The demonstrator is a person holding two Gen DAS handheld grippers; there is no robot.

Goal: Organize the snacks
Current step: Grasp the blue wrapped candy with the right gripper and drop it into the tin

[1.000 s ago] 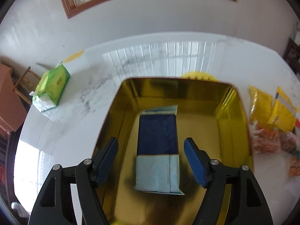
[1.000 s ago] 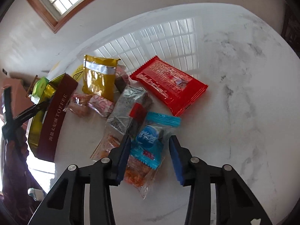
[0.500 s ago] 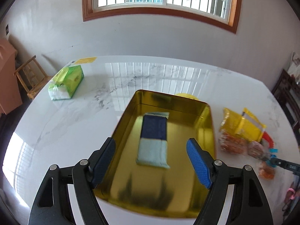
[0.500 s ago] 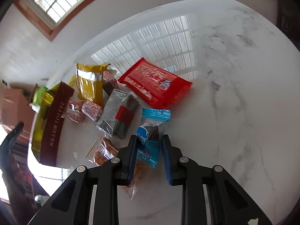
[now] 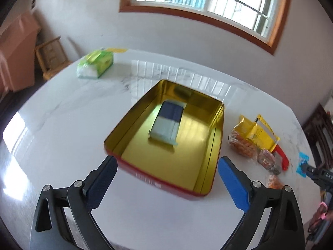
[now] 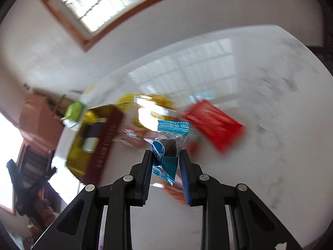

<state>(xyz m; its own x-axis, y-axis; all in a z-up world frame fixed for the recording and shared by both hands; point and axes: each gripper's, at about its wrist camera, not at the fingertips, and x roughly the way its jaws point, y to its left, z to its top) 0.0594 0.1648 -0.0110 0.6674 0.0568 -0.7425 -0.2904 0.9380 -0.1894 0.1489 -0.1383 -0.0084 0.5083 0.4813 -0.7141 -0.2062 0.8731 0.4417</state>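
Right tool (image 6: 165, 167): its jaws are narrow and press on the blue snack packet (image 6: 169, 143) from both sides; the packet hangs clear above the surface (image 6: 270, 145).
Packet long axis: it runs along the fingers, and the crimped top end sticks out past the tips.
Gold tin (image 5: 166, 137): it is open and stands on the surface; one dark-and-pale packet (image 5: 167, 124) lies flat inside it, near the middle.
Deciding relation: in the right wrist view the tin (image 6: 93, 143) lies to the left of the held packet and a little beyond it, so I judge the carry must go leftward over the tin's red side wall.
Left tool (image 5: 166, 178): its jaws are opening wide and nothing is between them; it hovers just before the near rim of the tin.
Nearer hand: the left is nearer to the tin, but it is the right that carries the snack.
Other snacks: a yellow bag (image 5: 255, 133) and small packets lie beside the tin's right side; the red packet (image 6: 214, 123) lies beyond the held one.
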